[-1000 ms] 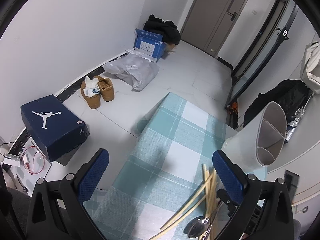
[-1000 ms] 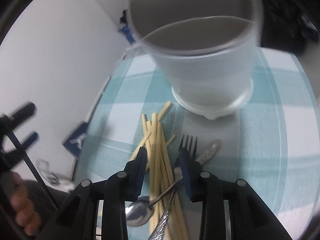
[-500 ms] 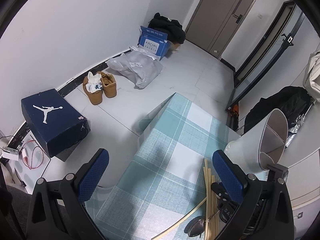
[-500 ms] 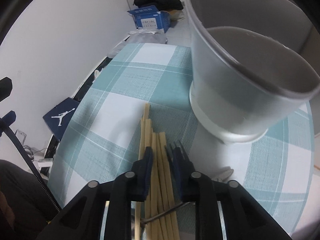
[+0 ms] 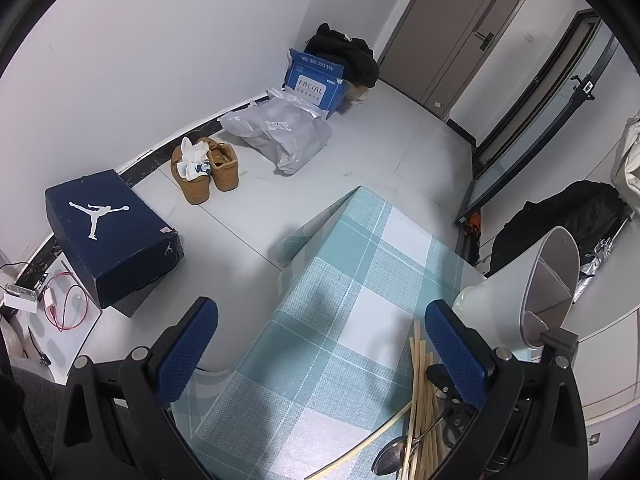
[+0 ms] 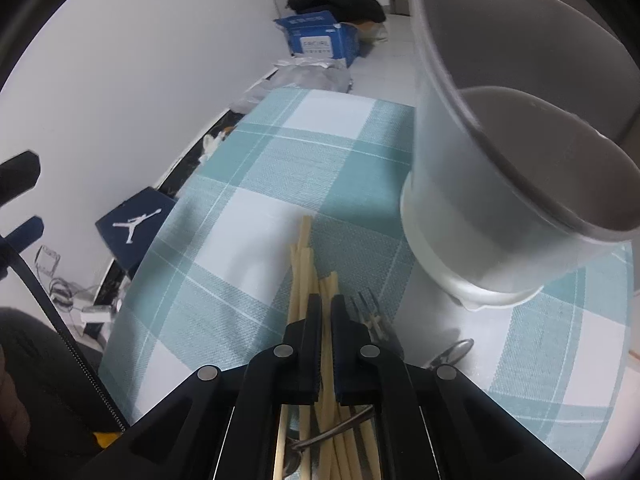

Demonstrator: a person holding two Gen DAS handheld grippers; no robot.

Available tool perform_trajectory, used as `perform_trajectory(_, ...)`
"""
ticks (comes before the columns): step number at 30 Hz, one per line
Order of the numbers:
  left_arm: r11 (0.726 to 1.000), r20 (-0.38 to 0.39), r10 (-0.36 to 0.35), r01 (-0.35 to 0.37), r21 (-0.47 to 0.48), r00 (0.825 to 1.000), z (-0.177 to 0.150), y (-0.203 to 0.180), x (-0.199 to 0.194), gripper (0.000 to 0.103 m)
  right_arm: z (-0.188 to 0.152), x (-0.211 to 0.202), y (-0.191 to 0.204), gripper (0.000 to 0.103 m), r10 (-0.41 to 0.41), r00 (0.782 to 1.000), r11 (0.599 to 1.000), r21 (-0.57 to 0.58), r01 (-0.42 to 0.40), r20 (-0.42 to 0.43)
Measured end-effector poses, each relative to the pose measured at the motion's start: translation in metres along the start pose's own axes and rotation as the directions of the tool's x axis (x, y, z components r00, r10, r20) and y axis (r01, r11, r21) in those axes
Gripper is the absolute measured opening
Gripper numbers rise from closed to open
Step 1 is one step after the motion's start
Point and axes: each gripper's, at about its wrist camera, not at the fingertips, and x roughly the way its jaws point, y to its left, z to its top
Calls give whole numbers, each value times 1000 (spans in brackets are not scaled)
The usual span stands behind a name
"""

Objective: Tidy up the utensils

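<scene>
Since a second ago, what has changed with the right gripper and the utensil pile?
The right gripper has slid across the pile and its jaws have just been closing; they now pinch one chopstick from the bundle. The fork, formerly ahead of the right finger, now lies just right of it. The left gripper stays open over the checked tablecloth, holding nothing, and the white utensil holder stands where it was.

The right gripper (image 6: 326, 312) points steeply downward, its black fingers (image 6: 310, 340) just drawn together to a narrow slit, with a pale chopstick (image 6: 327, 364) showing in the gap; whether the pads press it cannot be told. The left gripper (image 5: 320, 344) hangs tilted downward, its blue-padded fingers (image 5: 188, 350) spread wide apart with nothing between them.
</scene>
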Motion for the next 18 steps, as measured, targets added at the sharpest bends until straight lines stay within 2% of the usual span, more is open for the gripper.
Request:
perform_trajectory(5,1000,0,3,-3,-1,1000,0,1,-1,102,2,9,5,7,-12,1000,999,-37,11,-20)
perform_trajectory(12,1000,-15,20,-20,6,1000,1,4,4,102,7,12,4,5,7,1000,1000,-16,-8,-16)
perform_trajectory(15,999,-43,29,-28,20,999,-2,3,12,102,4,-2,3,5,33,999,999,7,-33,38)
perform_trajectory(18,999,-104,13,-9,34,995,-6,2,26,102,0,-28,1,5,71,990,997,27,-75,121)
